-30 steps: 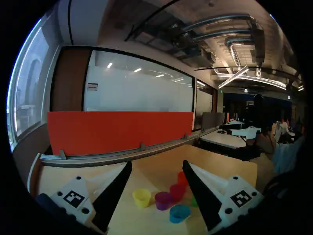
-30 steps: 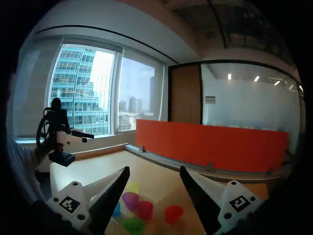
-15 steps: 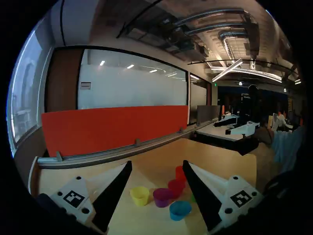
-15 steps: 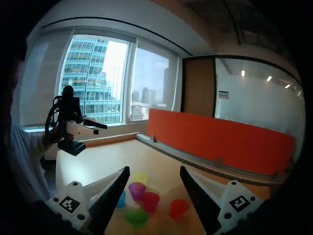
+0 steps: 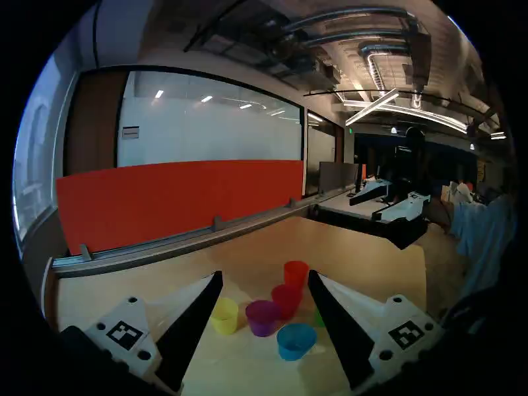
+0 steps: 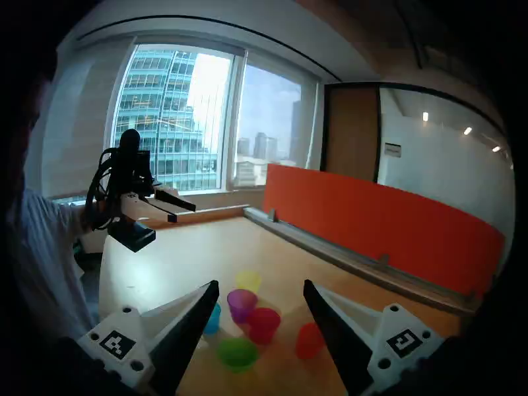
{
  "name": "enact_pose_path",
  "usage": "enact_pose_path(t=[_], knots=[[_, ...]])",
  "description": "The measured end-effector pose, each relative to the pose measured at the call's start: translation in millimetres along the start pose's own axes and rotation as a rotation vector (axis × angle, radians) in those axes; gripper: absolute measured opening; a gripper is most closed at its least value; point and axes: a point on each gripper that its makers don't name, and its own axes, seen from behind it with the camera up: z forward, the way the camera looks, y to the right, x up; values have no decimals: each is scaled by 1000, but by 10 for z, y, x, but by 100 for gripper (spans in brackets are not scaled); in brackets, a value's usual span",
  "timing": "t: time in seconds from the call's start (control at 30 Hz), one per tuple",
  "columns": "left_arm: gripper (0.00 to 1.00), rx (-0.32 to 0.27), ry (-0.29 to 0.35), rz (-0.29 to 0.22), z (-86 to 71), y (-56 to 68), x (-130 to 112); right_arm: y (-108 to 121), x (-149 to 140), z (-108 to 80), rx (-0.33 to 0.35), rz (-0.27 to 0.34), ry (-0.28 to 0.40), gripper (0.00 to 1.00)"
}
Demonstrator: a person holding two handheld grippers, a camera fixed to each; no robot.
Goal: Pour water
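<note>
Light wooden office table (image 5: 369, 257), orange divider panel (image 5: 178, 195) along its far edge. Six small plastic cups upright, clustered mid-table: yellow cup (image 5: 224, 315), purple cup (image 5: 263, 317), crimson cup (image 5: 286, 300), orange-red cup (image 5: 296, 273), blue cup (image 5: 296, 340), green cup (image 6: 237, 352). Can't tell contents. Left gripper (image 5: 264, 274): fingers spread, empty. Right gripper (image 6: 260, 284): likewise spread, empty. Both held in the air, well apart from the cups, facing them.

Behind finger (image 5: 333, 330), green cup (image 5: 319, 321) mostly hidden; blue cup (image 6: 212, 318) half hidden; contents unclear.
</note>
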Motion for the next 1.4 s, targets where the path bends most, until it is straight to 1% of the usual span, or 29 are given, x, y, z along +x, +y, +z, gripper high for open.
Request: enact_pose_path(t=[0.2,0.4,0.57,0.67,0.9,1.07,1.23,1.4], knots=[[96,-15,-36,22,58,26,-192,-48,-152,35,22,-6,-32,99],[96,-47,-71,38,113,110,-362,-61,-317,64,36,-12,-67,99],[96,-78,-82,65,166,188,-460,-78,-471,92,52,-12,-95,99],[96,-87,-92,77,199,211,-526,-82,-557,110,59,-12,-110,99],[96,-122,-135,65,255,283,-726,-99,-758,142,73,-21,-147,99],[96,-138,-171,76,290,328,-900,-95,-933,177,79,-25,-177,99],[96,-163,-204,85,319,399,-1061,-99,-1106,215,88,-26,-205,99],[96,-176,-237,90,350,436,-1217,-116,-1258,249,101,-27,-231,99]])
